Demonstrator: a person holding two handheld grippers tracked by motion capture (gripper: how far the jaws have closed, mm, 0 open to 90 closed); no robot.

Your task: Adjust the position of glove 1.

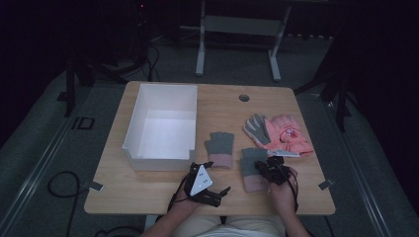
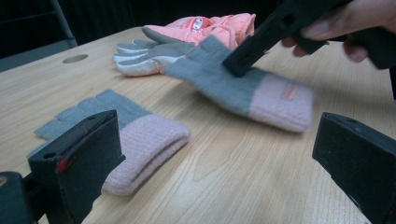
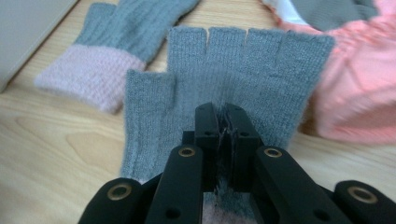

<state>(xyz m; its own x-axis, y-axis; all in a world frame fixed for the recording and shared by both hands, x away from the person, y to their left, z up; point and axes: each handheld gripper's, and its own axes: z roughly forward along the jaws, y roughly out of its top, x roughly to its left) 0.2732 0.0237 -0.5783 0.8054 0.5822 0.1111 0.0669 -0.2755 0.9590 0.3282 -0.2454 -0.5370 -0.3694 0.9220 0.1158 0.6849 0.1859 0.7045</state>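
White bin point(image 1: 160, 123): sits by the worktop's point(image 1: 148, 190) left edge, toward the far side, with nothing in it that I can see.
My left gripper point(image 1: 210, 190): hovers at the near edge, just right of the bin's near corner; its fingers point(image 2: 77, 161) stand wide apart with nothing between them.
Left knit glove point(image 1: 220, 148): grey with a pink cuff, lying flat near the middle of the worktop, just beyond my left gripper and untouched.
Right knit glove point(image 3: 224, 79): its twin, near the near edge right of centre; it looks lifted partly off the wood in the left gripper view.
My right gripper point(image 1: 262, 168): its fingers point(image 3: 208, 128) are pinched tight on the grey palm of this glove, wool bunched between them.
Pink ski gloves point(image 1: 281, 133): piled toward the right edge, touching the held glove's far side.
Step in hand: I judge this as the pick-up of the right knit glove, grip made, carry not yet done.
Next move: probably lift clear, cross over the other knit glove toward the bin, and release above it without dragging the cuff.
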